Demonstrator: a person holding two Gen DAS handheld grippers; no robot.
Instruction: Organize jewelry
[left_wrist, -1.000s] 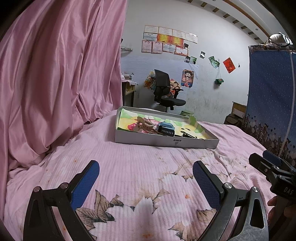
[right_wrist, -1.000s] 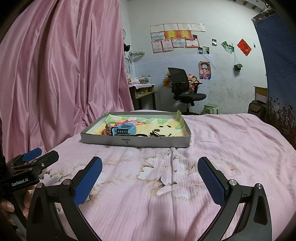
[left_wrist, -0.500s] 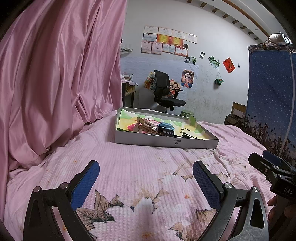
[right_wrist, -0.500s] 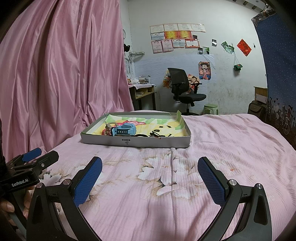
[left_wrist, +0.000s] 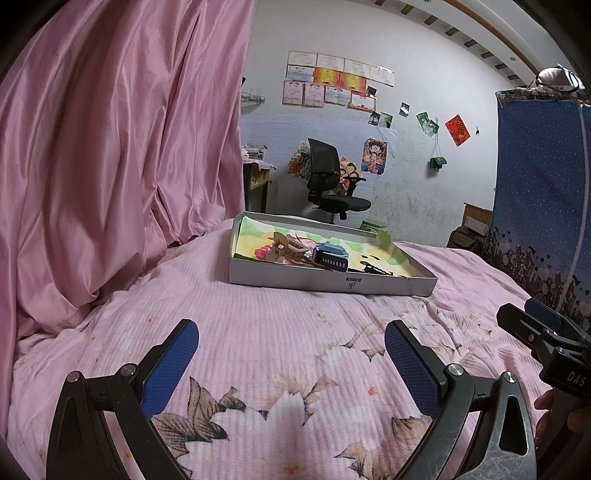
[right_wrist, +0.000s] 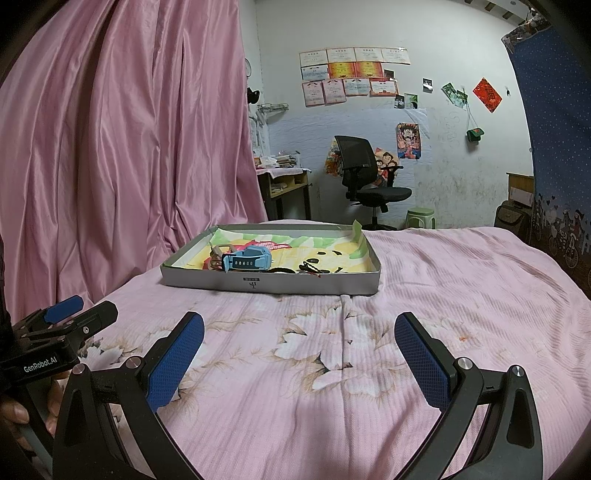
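A shallow grey cardboard tray with a colourful lining sits on the pink bedspread, well ahead of both grippers. Inside lie a blue watch, a tan hair claw and small dark pieces. My left gripper hovers open over the bedspread with nothing between its fingers. My right gripper is open and empty too. Each gripper shows at the edge of the other's view, held by a hand.
A pink curtain hangs along the left side of the bed. A blue patterned cloth hangs at the right. Beyond the bed stand a black office chair, a desk and a green stool.
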